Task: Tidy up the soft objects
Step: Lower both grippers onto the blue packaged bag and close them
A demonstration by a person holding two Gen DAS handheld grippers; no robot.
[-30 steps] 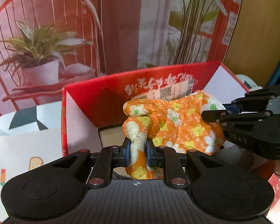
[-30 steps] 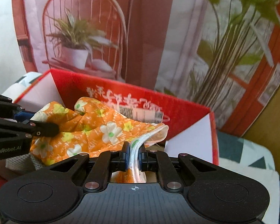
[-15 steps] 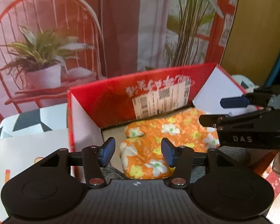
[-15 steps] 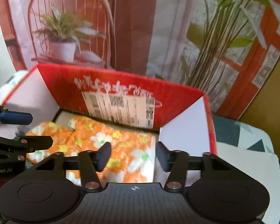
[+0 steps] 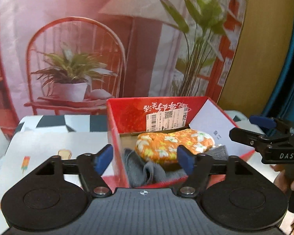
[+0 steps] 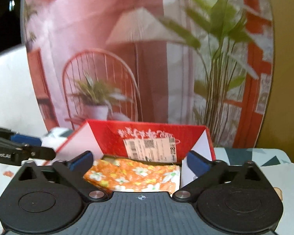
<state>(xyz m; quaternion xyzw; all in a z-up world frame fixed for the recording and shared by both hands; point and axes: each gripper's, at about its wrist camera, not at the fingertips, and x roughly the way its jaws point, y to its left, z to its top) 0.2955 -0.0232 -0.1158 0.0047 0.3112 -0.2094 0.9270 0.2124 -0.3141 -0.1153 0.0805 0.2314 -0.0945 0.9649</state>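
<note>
I see the orange flowered cloth (image 5: 172, 145) lying inside the red box (image 5: 127, 115), against its back wall, with a grey cloth (image 5: 145, 170) at the box's front. My left gripper (image 5: 145, 158) is spread wide before the box, holding nothing; my right gripper (image 6: 140, 159) is likewise spread and empty.
</note>
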